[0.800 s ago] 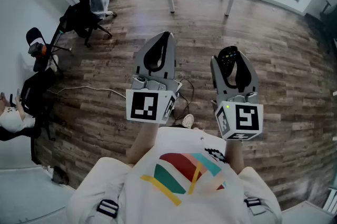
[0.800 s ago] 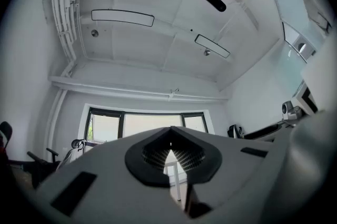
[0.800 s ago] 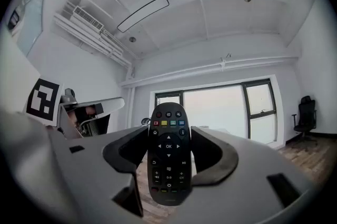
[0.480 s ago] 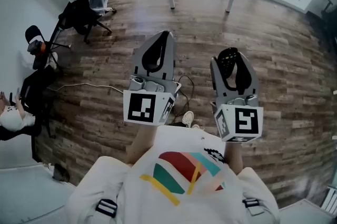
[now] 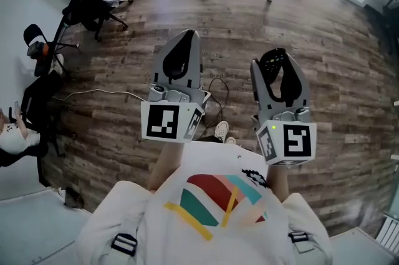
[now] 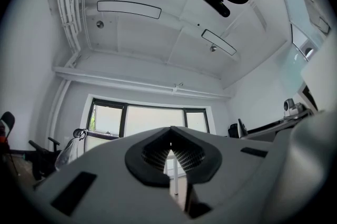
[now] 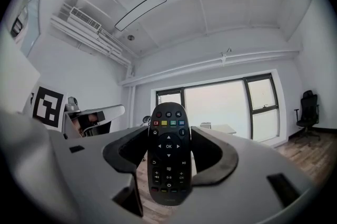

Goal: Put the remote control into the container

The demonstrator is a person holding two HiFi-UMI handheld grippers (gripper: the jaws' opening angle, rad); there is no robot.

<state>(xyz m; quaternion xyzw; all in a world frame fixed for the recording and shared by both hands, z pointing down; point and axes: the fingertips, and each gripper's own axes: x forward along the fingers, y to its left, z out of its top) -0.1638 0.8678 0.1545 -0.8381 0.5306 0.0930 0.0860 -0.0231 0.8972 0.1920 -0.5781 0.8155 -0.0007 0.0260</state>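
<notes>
Now — right gripper (image 5: 278,64) clamps remote control (image 7: 168,154) | left gripper (image 5: 187,39) jaws together | floor (image 5: 336,39) below

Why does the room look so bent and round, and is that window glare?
Left gripper view: wide-angle lens, black corners, bowed ceiling light; right gripper view: window washed out white, remote control sharp; head view: floorboards curve slightly.

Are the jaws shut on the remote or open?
Shut on it. The right gripper has its jaws pressed against both sides of the remote, which sticks out past them.
</notes>
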